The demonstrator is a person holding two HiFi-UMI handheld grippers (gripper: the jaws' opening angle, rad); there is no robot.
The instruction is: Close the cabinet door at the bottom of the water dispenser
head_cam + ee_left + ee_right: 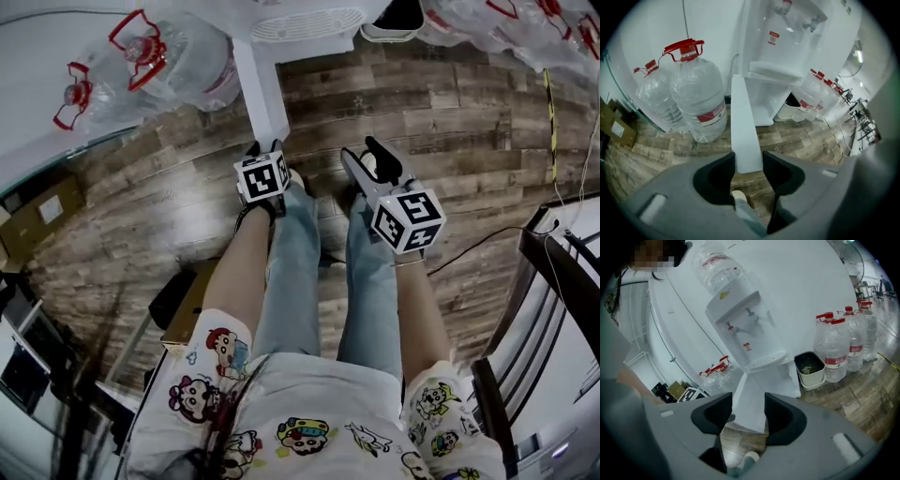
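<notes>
Head view: the white, slab-like cabinet door (263, 90) hangs open from the water dispenser (309, 23), its long axis running from 12 to 6 o'clock. Its free edge meets the left gripper (265, 148), with the right gripper (371, 152) at 3 o'clock. Left gripper view: the jaws clasp the door's edge, which rises toward 12 o'clock. Right gripper view: the jaws are apart and empty, the door beyond at 12.
</notes>
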